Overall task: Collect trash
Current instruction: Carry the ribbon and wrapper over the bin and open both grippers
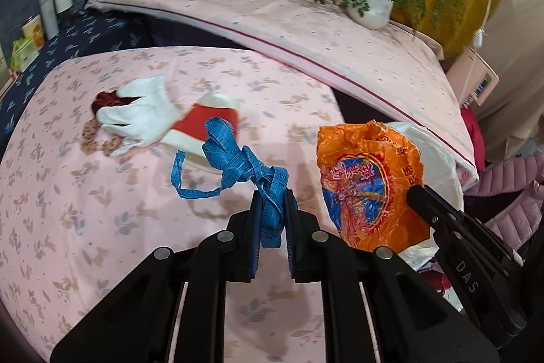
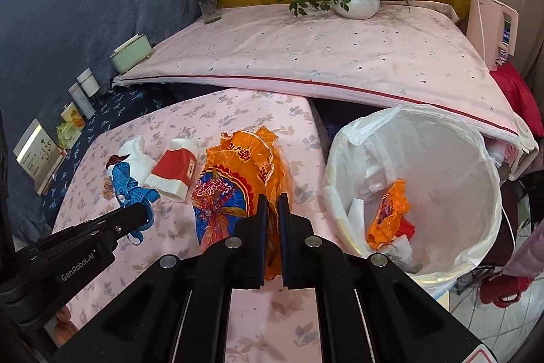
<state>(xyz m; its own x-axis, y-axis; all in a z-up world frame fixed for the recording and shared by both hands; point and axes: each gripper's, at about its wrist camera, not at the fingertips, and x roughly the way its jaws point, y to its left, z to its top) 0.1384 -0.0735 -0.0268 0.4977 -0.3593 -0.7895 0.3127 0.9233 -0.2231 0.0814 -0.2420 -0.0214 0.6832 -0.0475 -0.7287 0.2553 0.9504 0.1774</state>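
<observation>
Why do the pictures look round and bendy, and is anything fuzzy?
Both views are fisheye, with dark corners. In the left wrist view the mattress edge curves and the plant is blurry, while the tape casts a soft shadow. In the right wrist view the bin rim bulges and the wrapper looks sharp.

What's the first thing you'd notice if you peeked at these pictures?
The bright orange wrapper jumps out first, pinched in the right gripper above the pink flowery table, just left of the white-lined trash bin. Next comes the tangled blue measuring tape, dangling from the left gripper. Behind it on the table lie a white glove and a red and white carton.
</observation>
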